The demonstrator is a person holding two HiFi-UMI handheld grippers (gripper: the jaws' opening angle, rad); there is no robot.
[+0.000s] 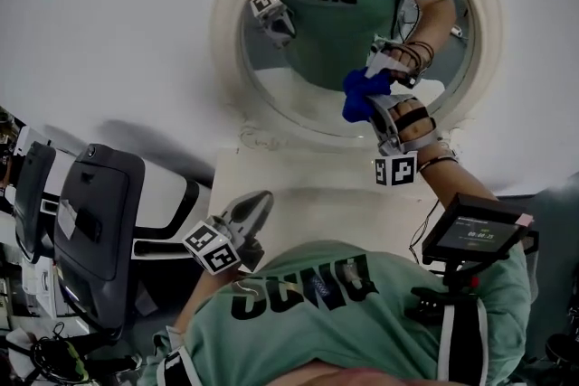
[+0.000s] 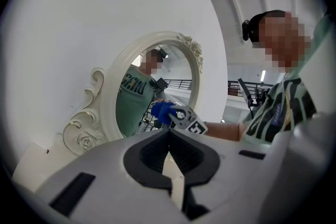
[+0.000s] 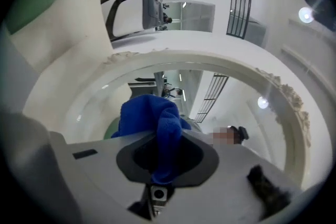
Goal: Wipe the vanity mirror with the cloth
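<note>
At the lower glass of the oval cream-framed vanity mirror (image 1: pixel 303 104), the right gripper (image 3: pixel 167 139), fingers clamped on the bunched blue cloth (image 3: pixel 152 115), should press flat in overlapping strokes; the left gripper (image 1: pixel 251 211), fingers closed and empty, hangs below the mirror.

The vanity mirror (image 1: pixel 348 23) stands upright at the back of a tabletop (image 1: pixel 298 190), against the wall behind it. The cloth (image 1: pixel 362 95) lies against the lower right part of the mirror's glass, between the jaws of the right gripper (image 1: pixel 378 106), which reaches over the right side of the tabletop. The left gripper (image 1: pixel 258 205) sits lower and nearer the person, over the tabletop's front left edge, well apart from the mirror and the cloth. A small monitor (image 1: pixel 472 230) on a stand sits right of the tabletop, just beside the right forearm. Bulky equipment (image 1: pixel 99 230) stands left of the tabletop.
</note>
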